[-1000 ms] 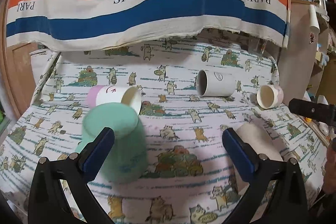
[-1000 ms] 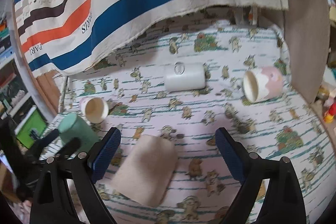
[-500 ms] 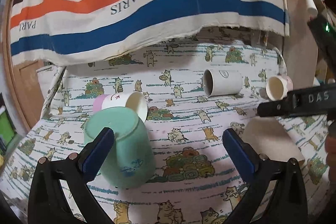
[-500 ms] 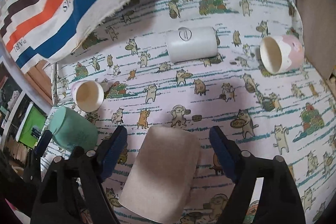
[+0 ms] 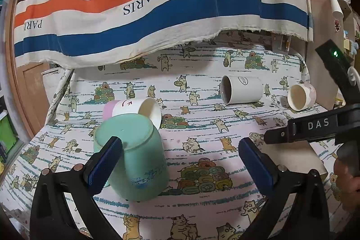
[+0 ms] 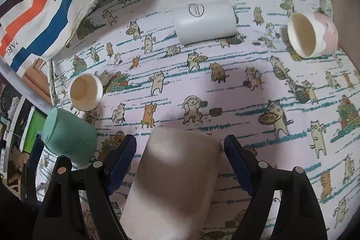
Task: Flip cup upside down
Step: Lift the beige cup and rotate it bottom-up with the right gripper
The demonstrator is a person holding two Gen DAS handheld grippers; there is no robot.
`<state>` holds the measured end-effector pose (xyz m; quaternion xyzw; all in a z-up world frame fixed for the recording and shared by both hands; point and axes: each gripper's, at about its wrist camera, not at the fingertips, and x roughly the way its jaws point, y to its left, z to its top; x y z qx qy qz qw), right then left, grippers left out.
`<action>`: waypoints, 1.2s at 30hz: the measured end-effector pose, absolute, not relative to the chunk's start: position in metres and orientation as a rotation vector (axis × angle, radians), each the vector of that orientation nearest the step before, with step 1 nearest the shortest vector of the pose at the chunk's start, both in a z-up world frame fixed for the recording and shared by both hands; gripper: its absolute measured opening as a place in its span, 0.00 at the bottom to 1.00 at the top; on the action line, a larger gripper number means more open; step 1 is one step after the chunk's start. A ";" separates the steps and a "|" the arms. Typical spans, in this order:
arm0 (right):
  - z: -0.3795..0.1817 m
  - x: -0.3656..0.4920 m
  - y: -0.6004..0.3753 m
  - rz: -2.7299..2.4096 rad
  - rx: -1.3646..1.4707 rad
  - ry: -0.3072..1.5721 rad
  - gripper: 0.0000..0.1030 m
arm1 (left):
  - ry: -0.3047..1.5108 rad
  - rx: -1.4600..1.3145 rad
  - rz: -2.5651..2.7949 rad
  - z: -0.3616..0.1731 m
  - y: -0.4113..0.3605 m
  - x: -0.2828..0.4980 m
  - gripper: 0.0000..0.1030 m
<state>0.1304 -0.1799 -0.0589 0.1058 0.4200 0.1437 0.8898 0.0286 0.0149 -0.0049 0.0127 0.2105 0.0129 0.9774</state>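
A beige cup [image 6: 177,177] lies on its side on the cat-print cloth, between the open fingers of my right gripper [image 6: 180,161]; the pads stand apart from its sides. In the left wrist view only a bit of it [image 5: 312,156] shows under the right gripper's body. A mint green cup [image 5: 132,154] stands upside down; it also shows in the right wrist view [image 6: 69,136]. My left gripper [image 5: 180,163] is open and empty, its left finger [image 5: 105,161] in front of the green cup.
A pink-and-white cup [image 5: 135,109] lies on its side behind the green cup. A white cup [image 5: 241,89] and a small pink cup [image 5: 301,96] lie on their sides at the back. A striped PARIS cloth [image 5: 157,3] hangs behind.
My right gripper has moved forward and down, so its fingers now stand on both sides of the beige cup. My left gripper has drawn back a little from the green cup.
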 end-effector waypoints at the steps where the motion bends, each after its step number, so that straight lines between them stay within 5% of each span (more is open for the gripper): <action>1: -0.060 0.131 -0.180 0.296 0.216 0.874 0.75 | 0.423 0.021 0.027 -0.005 0.016 0.028 1.00; 31: -0.005 0.061 -0.174 0.322 -0.056 0.550 0.69 | 0.259 -0.128 0.068 0.011 0.043 0.004 1.00; 32: -0.005 0.060 -0.172 0.323 -0.069 0.546 0.63 | 0.252 -0.116 0.078 0.011 0.041 0.003 1.00; 33: -0.006 0.059 -0.171 0.321 -0.090 0.540 0.45 | 0.247 -0.106 0.086 0.011 0.039 0.002 1.00; 36: -0.005 0.054 -0.165 0.267 -0.152 0.509 0.45 | 0.240 -0.087 0.089 0.011 0.035 0.000 1.00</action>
